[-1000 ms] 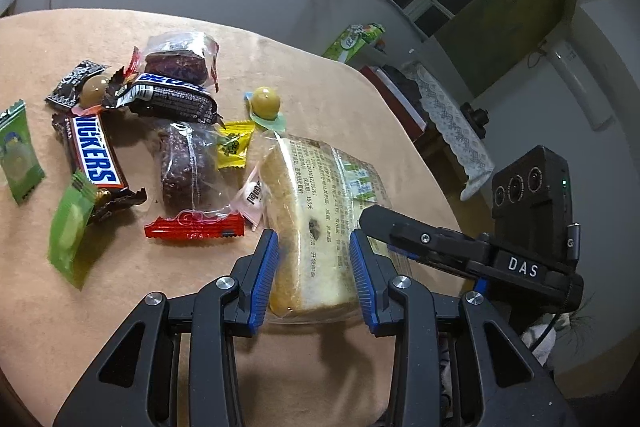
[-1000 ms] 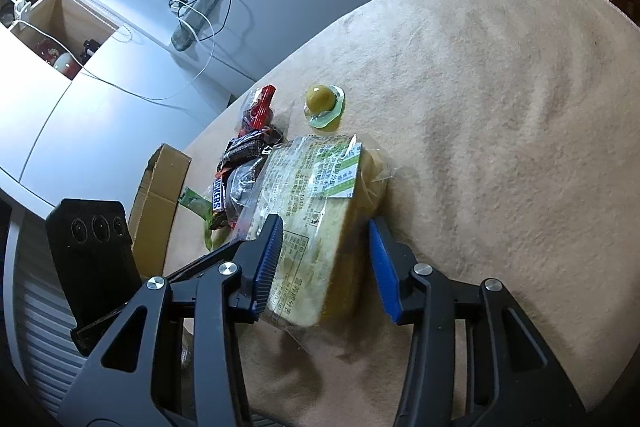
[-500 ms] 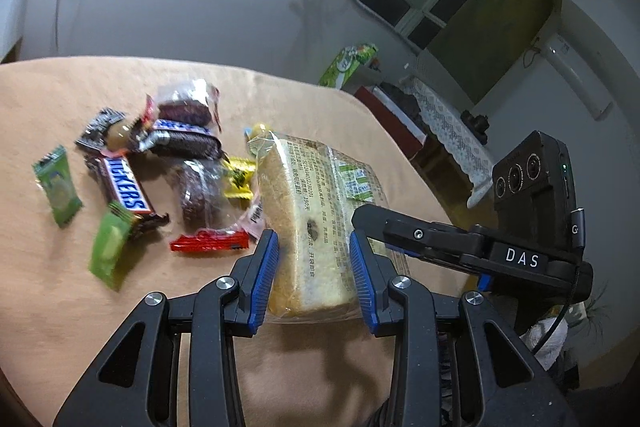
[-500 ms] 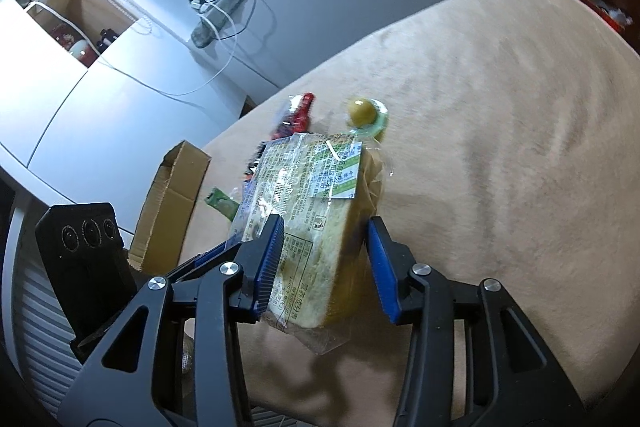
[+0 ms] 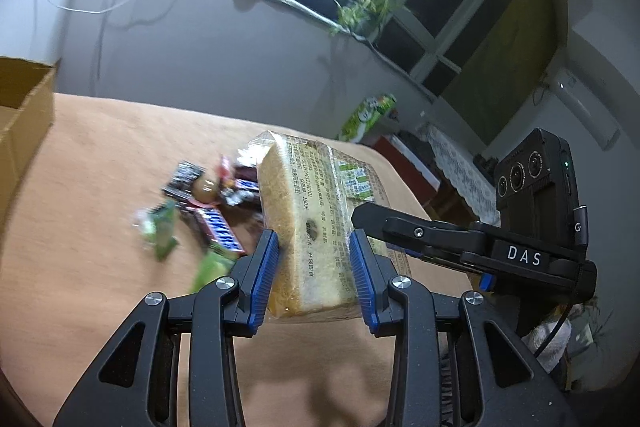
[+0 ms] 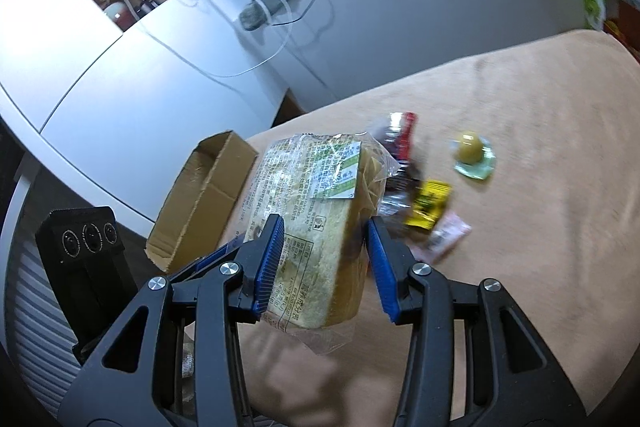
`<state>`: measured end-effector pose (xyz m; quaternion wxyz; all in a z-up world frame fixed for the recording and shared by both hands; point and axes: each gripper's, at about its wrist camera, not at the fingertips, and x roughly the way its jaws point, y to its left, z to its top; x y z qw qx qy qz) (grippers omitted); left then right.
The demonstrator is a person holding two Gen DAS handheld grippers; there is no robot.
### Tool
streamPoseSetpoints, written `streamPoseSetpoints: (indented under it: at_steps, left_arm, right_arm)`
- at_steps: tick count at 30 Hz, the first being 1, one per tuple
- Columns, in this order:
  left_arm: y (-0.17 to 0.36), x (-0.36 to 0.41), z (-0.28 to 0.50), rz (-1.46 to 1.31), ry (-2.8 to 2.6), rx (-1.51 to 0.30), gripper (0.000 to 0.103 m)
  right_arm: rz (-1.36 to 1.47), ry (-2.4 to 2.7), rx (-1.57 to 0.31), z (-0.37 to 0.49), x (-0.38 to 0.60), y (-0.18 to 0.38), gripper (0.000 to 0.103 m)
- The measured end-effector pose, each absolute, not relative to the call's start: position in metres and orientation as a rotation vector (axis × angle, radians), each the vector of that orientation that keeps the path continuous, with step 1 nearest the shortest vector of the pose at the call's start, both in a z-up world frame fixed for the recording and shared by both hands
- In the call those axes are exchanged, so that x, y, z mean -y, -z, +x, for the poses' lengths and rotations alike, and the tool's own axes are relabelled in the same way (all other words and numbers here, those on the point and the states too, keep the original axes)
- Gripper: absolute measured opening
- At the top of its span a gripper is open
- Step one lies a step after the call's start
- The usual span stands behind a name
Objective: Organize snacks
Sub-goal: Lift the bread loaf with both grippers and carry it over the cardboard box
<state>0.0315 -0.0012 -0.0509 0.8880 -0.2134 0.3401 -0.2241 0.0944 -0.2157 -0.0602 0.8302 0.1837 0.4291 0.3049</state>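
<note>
A sliced bread loaf [image 5: 304, 203] in a clear printed bag hangs above the peach tablecloth [image 5: 92, 195], tilted up at its far end. My left gripper [image 5: 314, 247] is shut on its near end, blue pads pressed to both sides. My right gripper [image 6: 325, 239] is shut on the same bread loaf [image 6: 316, 195] from the other side; its black finger [image 5: 404, 227] shows in the left wrist view. On the cloth below lie a Snickers bar [image 5: 218, 231], green packets [image 5: 160, 231], a yellow packet [image 6: 428, 205] and a jelly cup [image 6: 472, 151].
An open cardboard box [image 6: 200, 195] stands at the table's far left edge, beside a white cabinet; the cardboard box [image 5: 24, 115] also shows at the left of the left wrist view. A pink packet [image 6: 446, 237] lies near the loaf. The tablecloth [image 6: 552, 227] drops off to the right.
Both grippers have risen with the loaf, lifting it off the cloth and toward the box side. The other snacks have stayed on the table. The cardboard box has come into the left wrist view.
</note>
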Motion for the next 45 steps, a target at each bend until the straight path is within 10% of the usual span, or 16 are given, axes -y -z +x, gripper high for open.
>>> streamPoseSetpoints:
  at_steps: [45]
  left_arm:
    - [0.059,-0.230,-0.038,-0.676,-0.072,-0.505,0.034]
  right_arm:
    - [0.068,-1.066,-0.980,0.104,-0.088,0.055,0.045]
